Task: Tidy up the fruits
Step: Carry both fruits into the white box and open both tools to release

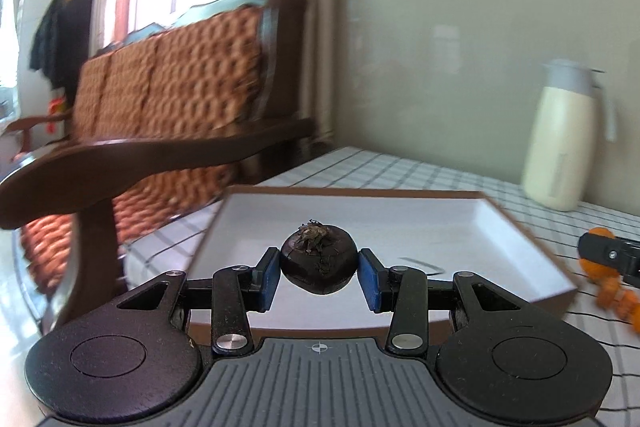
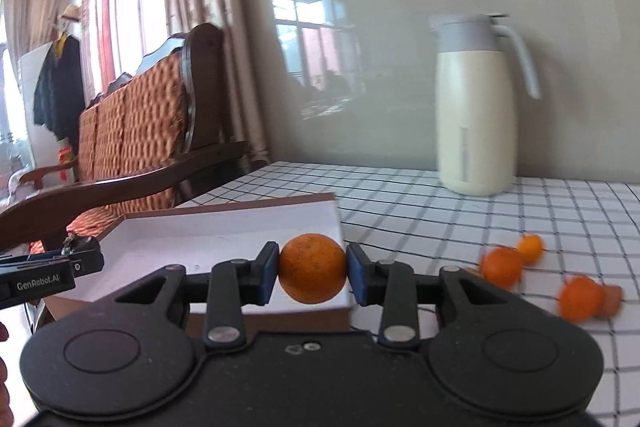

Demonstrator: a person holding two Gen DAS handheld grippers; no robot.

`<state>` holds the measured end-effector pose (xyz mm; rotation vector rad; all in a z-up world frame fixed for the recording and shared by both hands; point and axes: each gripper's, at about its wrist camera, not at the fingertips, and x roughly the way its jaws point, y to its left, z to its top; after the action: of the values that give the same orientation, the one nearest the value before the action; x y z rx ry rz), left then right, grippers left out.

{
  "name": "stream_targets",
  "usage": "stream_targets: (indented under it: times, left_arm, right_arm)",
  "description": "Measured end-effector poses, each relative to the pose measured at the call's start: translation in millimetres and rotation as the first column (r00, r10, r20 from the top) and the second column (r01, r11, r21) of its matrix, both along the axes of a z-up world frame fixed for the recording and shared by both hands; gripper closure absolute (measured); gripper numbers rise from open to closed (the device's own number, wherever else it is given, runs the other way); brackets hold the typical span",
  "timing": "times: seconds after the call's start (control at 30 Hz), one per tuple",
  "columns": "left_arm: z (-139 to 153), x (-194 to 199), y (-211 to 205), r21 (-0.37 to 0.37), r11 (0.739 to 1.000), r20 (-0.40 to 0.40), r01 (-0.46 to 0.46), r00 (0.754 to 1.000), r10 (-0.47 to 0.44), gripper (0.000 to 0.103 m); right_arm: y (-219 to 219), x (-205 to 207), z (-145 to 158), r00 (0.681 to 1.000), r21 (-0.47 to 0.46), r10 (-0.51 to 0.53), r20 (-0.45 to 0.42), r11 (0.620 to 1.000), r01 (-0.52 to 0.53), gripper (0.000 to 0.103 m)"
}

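Note:
My left gripper (image 1: 319, 273) is shut on a dark purple mangosteen (image 1: 319, 259) and holds it above the near part of a white tray with a brown rim (image 1: 500, 227). My right gripper (image 2: 312, 269) is shut on an orange (image 2: 313, 268), held above the tray's right near corner (image 2: 328, 205). The left gripper with the mangosteen (image 2: 78, 245) shows at the left edge of the right wrist view. The right gripper's tip (image 1: 612, 255) shows at the right edge of the left wrist view. Several small oranges (image 2: 502, 265) lie on the checked tablecloth right of the tray.
A cream thermos jug (image 2: 476, 107) stands at the back of the table near the wall. A wooden sofa with orange cushions (image 1: 172, 91) stands left of the table. The checked tablecloth (image 2: 440, 211) covers the table.

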<state>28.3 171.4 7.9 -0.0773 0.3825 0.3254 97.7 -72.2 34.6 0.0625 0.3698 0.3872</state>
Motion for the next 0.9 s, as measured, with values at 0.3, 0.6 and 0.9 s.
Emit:
stream_targets:
  times: [0.3, 0.6, 0.9]
  left_arm:
    - [-16, 16, 30, -0.008, 0.995, -0.102, -0.104, 0.989, 0.103, 0.061]
    - [8, -20, 16, -0.012, 0.987, 0.124, -0.160, 0.979, 0.160, 0.000]
    - [6, -21, -18, 0.050, 0.998, 0.112, -0.044, 0.993, 0.038, 0.000]
  right_arm:
    - [27, 24, -11, 1.000, -0.056, -0.007, -0.012, 0.998, 0.007, 0.061]
    - [-13, -16, 19, 0.980, 0.115, -0.123, 0.156, 0.988, 0.105, 0.006]
    - [-58, -31, 30, 0.944, 0.112, -0.242, 0.225, 0.969, 0.222, 0.006]
